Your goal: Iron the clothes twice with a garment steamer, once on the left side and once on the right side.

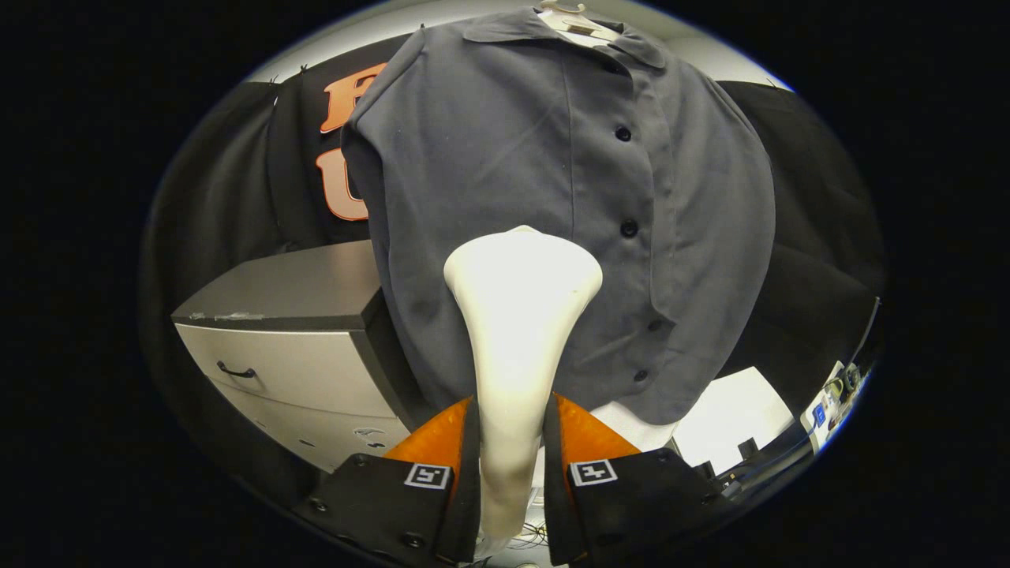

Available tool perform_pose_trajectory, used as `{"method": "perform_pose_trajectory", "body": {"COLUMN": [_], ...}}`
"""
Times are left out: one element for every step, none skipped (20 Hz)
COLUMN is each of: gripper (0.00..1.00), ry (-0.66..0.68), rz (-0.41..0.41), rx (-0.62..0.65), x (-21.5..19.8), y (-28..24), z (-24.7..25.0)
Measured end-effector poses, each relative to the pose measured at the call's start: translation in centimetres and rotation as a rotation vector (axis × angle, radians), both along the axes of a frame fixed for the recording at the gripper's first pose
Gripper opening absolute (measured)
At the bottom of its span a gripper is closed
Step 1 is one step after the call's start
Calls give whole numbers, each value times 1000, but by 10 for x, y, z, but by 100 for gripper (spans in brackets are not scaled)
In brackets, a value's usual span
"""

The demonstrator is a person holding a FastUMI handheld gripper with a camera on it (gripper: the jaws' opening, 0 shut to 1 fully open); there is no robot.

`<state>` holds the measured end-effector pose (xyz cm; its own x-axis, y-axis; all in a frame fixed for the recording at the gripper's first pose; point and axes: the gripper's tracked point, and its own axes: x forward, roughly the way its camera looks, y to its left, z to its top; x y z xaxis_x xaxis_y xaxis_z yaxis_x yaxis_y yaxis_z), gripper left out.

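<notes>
Black cloth (237, 197) hangs as the booth's wall on both sides, falling in soft folds. Above it runs a pale, brightly lit strip of wall or ceiling (379, 31). At the left stands a grey cabinet (292, 300) with a flat, dark top; its pale front has drawers, the upper one with a dark curved handle (237, 371), and the lower front is scuffed. Low on the right lies a bright white surface (730, 414), with cables and small devices (828, 398) just beyond it.
</notes>
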<state>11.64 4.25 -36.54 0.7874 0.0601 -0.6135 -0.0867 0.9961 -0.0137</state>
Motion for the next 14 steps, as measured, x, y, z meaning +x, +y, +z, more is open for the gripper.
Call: {"method": "perform_pose_trajectory", "body": {"gripper": [41, 41, 41, 41, 41, 41, 41, 41, 41, 41, 41, 41, 41, 41], "ry": [9, 18, 27, 37, 47, 56, 66, 77, 87, 97, 107, 113, 120, 126], "rz": [0, 0, 0, 0, 0, 0, -2, -2, -1, 2, 3, 4, 5, 7], "rx": [-1, -1, -1, 0, 0, 0, 0, 3, 4, 2, -1, 0, 0, 2], "x": [-3, -6, -8, -10, -12, -15, -17, -20, -24, -26, -28, -29, -31, -33], "y": [-1, -2, -3, -3, -5, -6, -7, -7, -8, -9, -10, -11, -12, -13], "z": [-6, -13, -20, -26, -32, -38, -44, -50, -55, -61, -68, -72, -78, -82]}}
